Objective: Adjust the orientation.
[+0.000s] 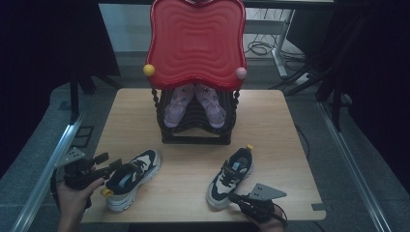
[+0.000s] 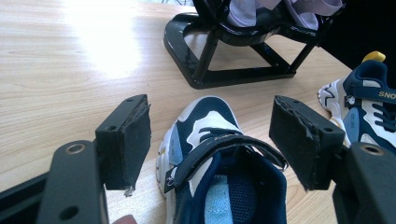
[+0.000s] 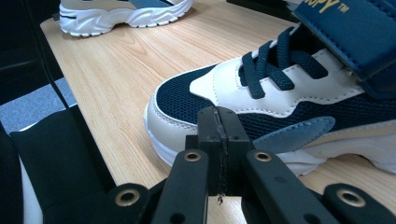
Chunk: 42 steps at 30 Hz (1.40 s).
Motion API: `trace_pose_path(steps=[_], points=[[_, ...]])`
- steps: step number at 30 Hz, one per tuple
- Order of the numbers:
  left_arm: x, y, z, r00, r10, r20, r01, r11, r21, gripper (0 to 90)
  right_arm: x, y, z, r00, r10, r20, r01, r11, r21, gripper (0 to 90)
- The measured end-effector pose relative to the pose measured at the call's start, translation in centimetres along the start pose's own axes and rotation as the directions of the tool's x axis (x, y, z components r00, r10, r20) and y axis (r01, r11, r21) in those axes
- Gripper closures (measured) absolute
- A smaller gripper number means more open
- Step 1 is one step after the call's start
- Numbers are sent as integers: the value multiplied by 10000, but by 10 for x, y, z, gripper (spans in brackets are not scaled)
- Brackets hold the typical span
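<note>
The left claw (image 2: 210, 140) gapes wide astride the left sneaker's (image 1: 133, 178) heel collar, seemingly poised to grip; the right claw (image 3: 219, 140), pressed together and empty, waits beside the right sneaker (image 1: 231, 177) on the counter (image 1: 188, 159)

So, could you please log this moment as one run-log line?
left gripper: open, straddling left sneaker heel | right gripper: shut, empty, by right sneaker toe | pink shoes: on black rack
</note>
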<state>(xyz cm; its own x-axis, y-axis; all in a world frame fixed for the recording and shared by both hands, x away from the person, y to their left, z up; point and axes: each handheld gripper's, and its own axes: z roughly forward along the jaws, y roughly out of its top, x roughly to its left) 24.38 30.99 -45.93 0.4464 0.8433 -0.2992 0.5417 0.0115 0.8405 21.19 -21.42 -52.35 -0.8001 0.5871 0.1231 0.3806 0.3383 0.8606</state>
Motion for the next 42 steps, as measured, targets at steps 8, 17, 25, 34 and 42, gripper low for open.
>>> trace_pose_path(steps=[8, 17, 25, 34, 42], points=[[0, -1, 1, 10000, -64, -14, 64, 10000, 13, 297, 2, 5, 10, 9999, 41, 129, -41, 10000, 8, 895], [0, -2, 2, 10000, -34, -43, 34, 10000, 92, 297, 7, 15, 26, 9995, -178, 253, 174, 9997, 191, 896], [0, -2, 2, 10000, -31, -92, 32, 10000, 26, 301, 9, 25, 42, 9986, -188, 495, 172, 9994, 313, 896], [2, -3, 1, 9999, -52, -110, 53, 10000, 53, 301, 8, 37, 61, 9957, -40, 931, -1, 9991, 434, 896], [1, -3, 2, 9999, -65, -91, 66, 9999, 91, 301, 8, 43, 73, 9923, 62, 1234, -121, 9988, 476, 896]])
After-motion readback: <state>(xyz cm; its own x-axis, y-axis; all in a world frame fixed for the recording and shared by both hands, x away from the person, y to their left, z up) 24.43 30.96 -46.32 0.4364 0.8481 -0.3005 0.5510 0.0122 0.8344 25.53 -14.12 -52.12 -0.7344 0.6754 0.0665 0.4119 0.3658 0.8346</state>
